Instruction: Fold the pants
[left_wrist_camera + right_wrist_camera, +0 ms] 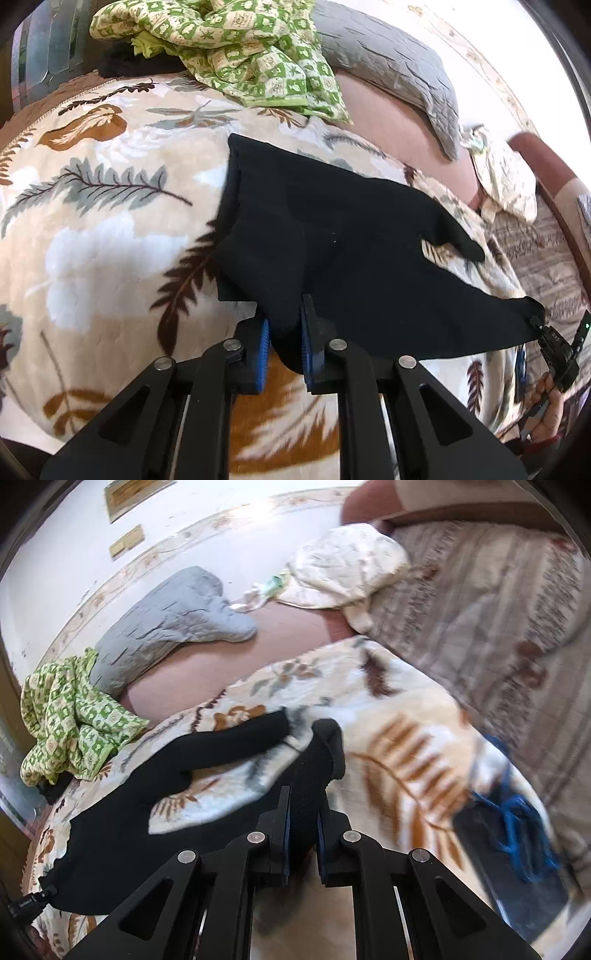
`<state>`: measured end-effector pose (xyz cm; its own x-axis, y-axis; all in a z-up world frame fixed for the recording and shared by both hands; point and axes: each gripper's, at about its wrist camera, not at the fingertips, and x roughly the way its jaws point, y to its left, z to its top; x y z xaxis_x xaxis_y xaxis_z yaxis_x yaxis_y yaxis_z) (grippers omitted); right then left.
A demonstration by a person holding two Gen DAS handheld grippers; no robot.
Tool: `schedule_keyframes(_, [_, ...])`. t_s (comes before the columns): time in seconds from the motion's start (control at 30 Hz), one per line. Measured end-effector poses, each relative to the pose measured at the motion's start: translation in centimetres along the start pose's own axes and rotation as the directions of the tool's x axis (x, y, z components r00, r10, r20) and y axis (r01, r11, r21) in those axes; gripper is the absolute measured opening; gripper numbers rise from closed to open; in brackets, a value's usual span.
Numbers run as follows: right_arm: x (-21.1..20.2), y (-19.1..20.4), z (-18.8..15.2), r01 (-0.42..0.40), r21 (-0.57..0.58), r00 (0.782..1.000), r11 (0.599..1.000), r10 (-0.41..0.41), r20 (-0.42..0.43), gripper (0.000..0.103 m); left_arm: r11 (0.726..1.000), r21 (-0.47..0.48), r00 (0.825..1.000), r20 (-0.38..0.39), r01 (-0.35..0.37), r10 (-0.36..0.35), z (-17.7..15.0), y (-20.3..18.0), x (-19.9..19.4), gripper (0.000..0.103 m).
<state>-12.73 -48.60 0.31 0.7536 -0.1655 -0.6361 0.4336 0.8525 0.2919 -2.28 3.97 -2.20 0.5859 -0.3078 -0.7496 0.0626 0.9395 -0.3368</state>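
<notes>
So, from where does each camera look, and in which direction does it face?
Left wrist: sits on the left gripper, looking along the bed at the black pants; the right gripper and a hand show far right.
Right wrist: sits on the right gripper, facing the wall and the grey pillow.
Shared: pants, leaf-print blanket, green cloth.

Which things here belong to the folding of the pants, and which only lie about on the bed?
Belong to the job:
black pants
left gripper
right gripper

Only lying about:
green checked cloth
grey pillow
leaf-patterned blanket
cream cloth
</notes>
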Motion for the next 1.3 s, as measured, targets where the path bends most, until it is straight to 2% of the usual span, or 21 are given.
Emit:
schedule_keyframes(0.1, [0.9,-1.4,-1.3,0.023,0.010,0.997,1.000,-0.023,-0.078,0.010,1.000,0.023,1.000,-0.006,-0.013,0.013,-0.6,0.2,-0.4,0.012])
schedule_keyframes(0.17, [2.5,-1.8,-1.9,0.049,-0.002,0.990,0.999,-0.049,-0.135,0.010,1.000,0.009,0.999,-0.044,-0.028,0.029,-1.1,0.8,0.5,0.012])
schedule_keyframes(0.23, [3.9,-1.7,-2.4,0.082,-0.039,0.978,0.996,-0.088,-0.190,0.017,0.998,0.009,0.996,-0.071,-0.057,0.057,-1.3,1.1,1.3,0.017])
schedule_keyframes(0.27, [4.3,-1.8,-2.7,0.107,-0.055,0.969,0.993,-0.117,-0.217,0.018,0.997,-0.001,0.994,-0.075,-0.076,0.076,-1.3,1.3,1.5,0.024])
schedule_keyframes(0.3, [4.6,-1.8,-2.8,0.123,-0.060,0.962,0.991,-0.134,-0.237,0.026,0.997,-0.016,0.994,-0.071,-0.080,0.079,-1.2,1.5,1.4,0.031])
schedule_keyframes(0.33, [4.4,-1.9,-2.8,0.120,-0.047,0.963,0.992,-0.128,-0.236,0.034,0.996,-0.033,0.994,-0.063,-0.088,0.085,-1.2,1.8,1.1,0.036])
schedule_keyframes(0.37, [4.1,-1.8,-2.5,0.112,-0.031,0.968,0.993,-0.116,-0.222,0.038,0.994,-0.044,0.994,-0.052,-0.096,0.094,-1.0,2.0,0.7,0.046])
schedule_keyframes(0.4, [3.6,-1.6,-2.1,0.113,-0.024,0.973,0.993,-0.115,-0.198,0.047,0.992,-0.053,0.993,-0.030,-0.114,0.112,-0.6,2.2,0.1,0.057])
schedule_keyframes(0.43, [3.2,-1.3,-1.7,0.114,-0.029,0.978,0.993,-0.117,-0.171,0.056,0.990,-0.059,0.992,-0.012,-0.127,0.126,-0.4,2.4,-0.3,0.062])
schedule_keyframes(0.5, [2.5,-0.2,-0.6,0.102,-0.052,0.987,0.993,-0.108,-0.120,0.066,0.988,-0.074,0.990,0.032,-0.133,0.136,0.8,2.8,-1.3,0.073])
schedule_keyframes(0.6, [3.3,1.3,1.4,0.054,-0.072,0.993,0.996,-0.061,-0.100,0.072,0.987,-0.084,0.988,0.059,-0.136,0.141,3.2,3.3,-1.5,0.085])
schedule_keyframes(0.83, [10.1,5.5,6.2,-0.039,-0.113,0.988,0.993,0.022,-0.152,0.074,0.983,-0.037,0.984,-0.009,-0.177,0.177,7.4,4.0,2.2,0.085])
schedule_keyframes(1.07, [16.1,7.8,9.3,-0.057,-0.130,0.980,0.990,0.030,-0.195,0.076,0.988,0.015,0.988,-0.018,-0.154,0.155,11.3,4.6,6.1,0.085])
schedule_keyframes(1.17, [17.6,9.9,9.7,-0.151,-0.184,0.968,0.971,0.107,-0.228,0.076,0.994,0.012,0.993,-0.036,-0.111,0.112,12.5,5.0,7.8,0.085])
schedule_keyframes(1.3, [19.5,13.7,9.4,-0.271,-0.280,0.937,0.921,0.186,-0.296,0.076,0.998,0.004,0.996,-0.069,-0.060,0.060,13.5,5.0,9.6,0.085])
